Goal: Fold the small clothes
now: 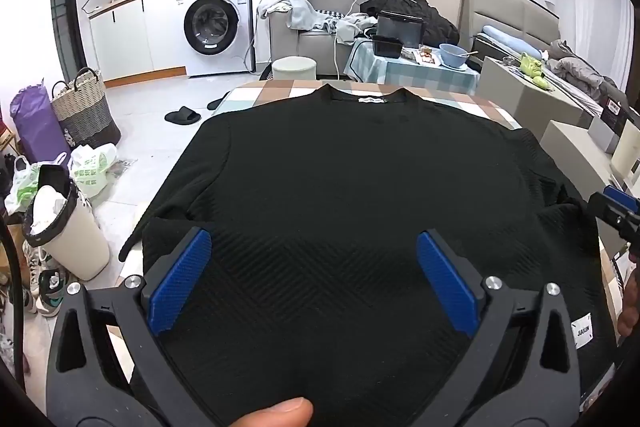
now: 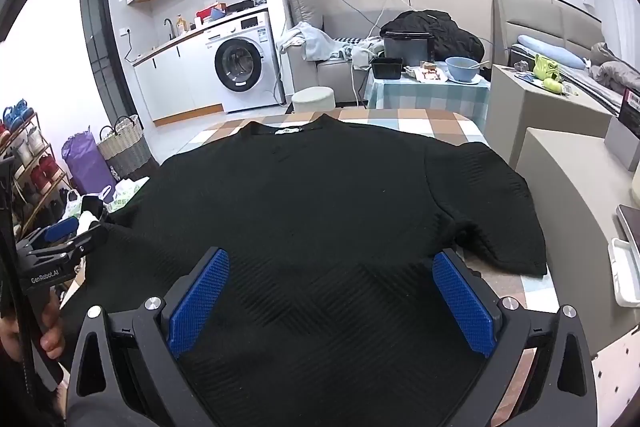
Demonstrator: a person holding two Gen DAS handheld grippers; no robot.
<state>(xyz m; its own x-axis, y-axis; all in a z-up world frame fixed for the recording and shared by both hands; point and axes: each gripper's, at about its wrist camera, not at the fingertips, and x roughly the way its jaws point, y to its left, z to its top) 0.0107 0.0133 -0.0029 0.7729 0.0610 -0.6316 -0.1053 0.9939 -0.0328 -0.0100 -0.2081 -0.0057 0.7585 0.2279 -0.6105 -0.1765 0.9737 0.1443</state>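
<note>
A black short-sleeved textured top (image 1: 340,187) (image 2: 320,207) lies spread flat on a checked tablecloth (image 1: 280,91) (image 2: 420,123), its collar at the far side and its hem nearest me. My left gripper (image 1: 314,247) hovers over the lower left of the top, jaws wide open, nothing between the blue pads (image 1: 180,283). My right gripper (image 2: 332,263) stands open in the same way over the lower right part, near the right sleeve (image 2: 488,211). Each gripper shows at the edge of the other's view: the right gripper (image 1: 612,207), the left gripper (image 2: 60,239).
On the floor to the left stand a white bin (image 1: 68,227), bags, a woven basket (image 1: 84,111) and slippers. Beyond the table are a round stool (image 1: 294,67), a small table with a blue bowl (image 1: 452,55), a sofa and a washing machine (image 1: 212,23). Grey cabinets (image 2: 560,179) flank the right side.
</note>
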